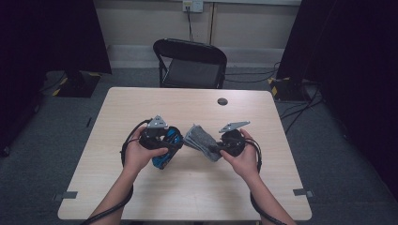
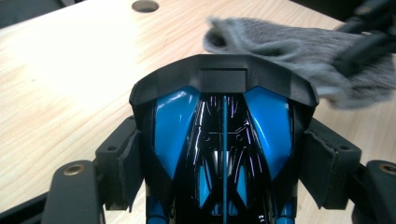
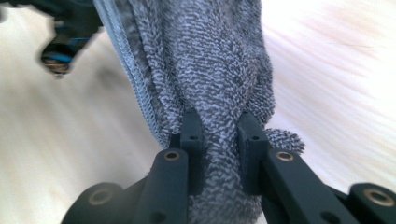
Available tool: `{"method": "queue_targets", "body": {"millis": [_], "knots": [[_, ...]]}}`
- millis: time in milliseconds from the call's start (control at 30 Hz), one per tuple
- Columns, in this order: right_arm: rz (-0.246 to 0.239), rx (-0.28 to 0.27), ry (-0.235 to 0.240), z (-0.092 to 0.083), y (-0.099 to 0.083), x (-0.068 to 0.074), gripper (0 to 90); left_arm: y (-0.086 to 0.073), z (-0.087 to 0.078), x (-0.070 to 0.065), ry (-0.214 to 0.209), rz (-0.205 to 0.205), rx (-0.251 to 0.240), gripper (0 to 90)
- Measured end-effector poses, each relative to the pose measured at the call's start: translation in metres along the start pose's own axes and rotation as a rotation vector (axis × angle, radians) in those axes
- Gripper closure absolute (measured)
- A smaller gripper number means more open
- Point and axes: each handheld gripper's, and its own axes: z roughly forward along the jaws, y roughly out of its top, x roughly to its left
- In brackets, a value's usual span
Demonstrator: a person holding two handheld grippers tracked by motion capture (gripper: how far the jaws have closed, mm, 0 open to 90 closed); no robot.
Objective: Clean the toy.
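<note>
High view: at centre frame above the light wood-grain table (image 1: 141, 187), the left gripper (image 1: 165, 149) holds a glossy blue-and-black toy car (image 1: 164, 157), and just right of it the right gripper (image 1: 217, 149) holds a grey terry cloth (image 1: 199, 138). Left gripper view: the pads (image 2: 128, 168) press the car's (image 2: 224, 140) two flanks at lower centre, with the cloth (image 2: 289, 46) at upper right. Right gripper view: the jaws are pinched tight on a bunched fold of the cloth (image 3: 205, 60) at lower centre.
</note>
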Motion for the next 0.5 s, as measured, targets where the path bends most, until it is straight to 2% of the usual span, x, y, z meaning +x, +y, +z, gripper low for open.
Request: {"method": "queue_targets", "body": {"millis": [100,233,300,500], "knots": [[0.011,0.008,-0.035,0.002,0.001,-0.005,76.2,0.004,-0.002,-0.004,-0.006,0.011,-0.007,25.5],[0.038,-0.008,-0.029,0.006,0.004,-0.008,76.2,0.006,-0.001,-0.008,-0.019,0.020,-0.003,25.5],[0.036,-0.016,-0.016,0.007,0.007,-0.004,76.2,0.005,0.002,-0.009,-0.023,0.020,0.001,25.5],[-0.016,-0.032,0.021,0.014,0.020,0.019,76.2,0.004,0.002,-0.008,-0.006,0.022,0.012,25.5]]}}
